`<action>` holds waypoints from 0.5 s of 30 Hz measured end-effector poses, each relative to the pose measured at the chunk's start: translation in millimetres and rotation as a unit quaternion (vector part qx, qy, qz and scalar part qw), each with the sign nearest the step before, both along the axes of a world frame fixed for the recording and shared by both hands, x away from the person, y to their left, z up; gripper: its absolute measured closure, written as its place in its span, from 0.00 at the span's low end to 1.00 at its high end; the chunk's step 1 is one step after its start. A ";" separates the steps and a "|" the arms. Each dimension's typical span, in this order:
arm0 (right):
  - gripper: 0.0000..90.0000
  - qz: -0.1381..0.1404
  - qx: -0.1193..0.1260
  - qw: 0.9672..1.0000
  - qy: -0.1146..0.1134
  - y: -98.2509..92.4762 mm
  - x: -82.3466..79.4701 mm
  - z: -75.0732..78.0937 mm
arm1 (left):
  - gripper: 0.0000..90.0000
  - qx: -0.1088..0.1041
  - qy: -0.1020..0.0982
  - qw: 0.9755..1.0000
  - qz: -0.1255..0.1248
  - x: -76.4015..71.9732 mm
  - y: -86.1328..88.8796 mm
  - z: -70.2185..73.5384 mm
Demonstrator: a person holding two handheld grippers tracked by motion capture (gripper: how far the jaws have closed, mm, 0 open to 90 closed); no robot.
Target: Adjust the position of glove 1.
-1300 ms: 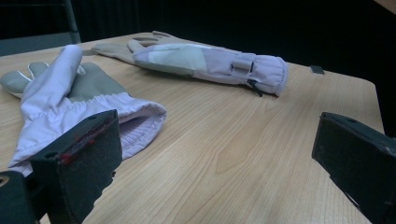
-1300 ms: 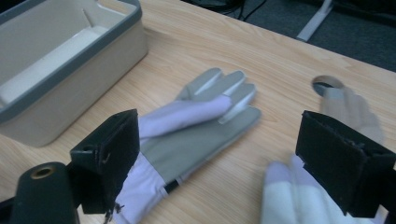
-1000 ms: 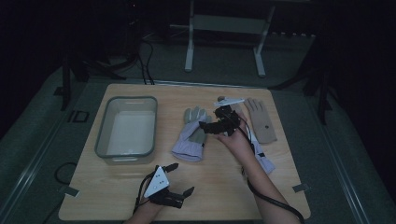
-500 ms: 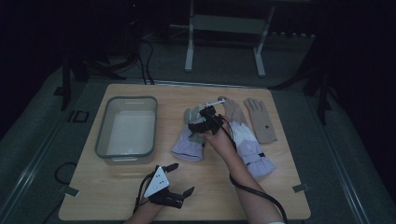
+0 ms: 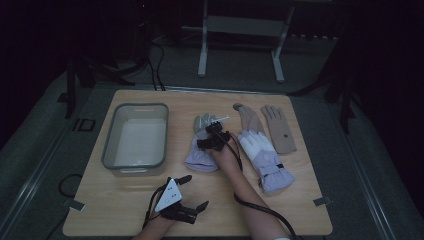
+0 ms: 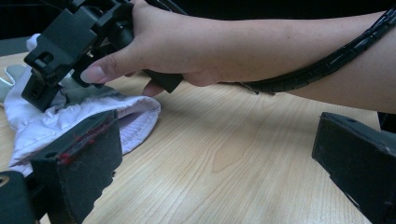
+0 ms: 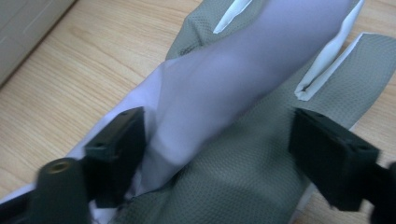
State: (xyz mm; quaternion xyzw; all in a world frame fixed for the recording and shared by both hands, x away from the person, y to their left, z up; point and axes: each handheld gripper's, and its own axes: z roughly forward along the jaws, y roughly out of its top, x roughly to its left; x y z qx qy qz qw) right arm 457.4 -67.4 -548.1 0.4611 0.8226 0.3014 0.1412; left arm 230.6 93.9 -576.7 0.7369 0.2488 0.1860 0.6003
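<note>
Inspector: High view placed the lavender-and-grey padded fabric glove (image 5: 202, 150) mid-worktop, beside the grey plastic tub (image 5: 135, 136).

Clerk: Handling?

Inspector: Soft, light, limp by my judgement; best pinched at the cuff. Long axis ran near-to-far, fingers toward the far edge.

Clerk: Tools?

Inspector: Right gripper (image 7: 219, 156) spread, straddling the glove. Left gripper (image 6: 212, 175) spread, empty, near edge.

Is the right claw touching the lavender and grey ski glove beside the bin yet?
Cannot tell. The right gripper view shows the open right claw straddling the lavender and grey ski glove, jaws close on either side, but neither contact nor a gap is plain.
</note>
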 end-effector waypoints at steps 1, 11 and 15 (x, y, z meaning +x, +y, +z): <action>0.31 0.006 -0.002 1.000 0.002 0.4 0.0 0.7 | 0.02 0.000 0.000 1.000 0.000 0.0 0.0 0.0; 0.81 0.051 0.016 0.998 0.031 -1.8 1.9 10.8 | 0.02 -0.001 0.000 1.000 -0.001 0.2 0.2 0.0; 0.84 0.056 0.028 0.997 0.035 -9.6 0.3 21.7 | 0.02 -0.001 0.001 1.000 -0.002 0.3 0.3 0.0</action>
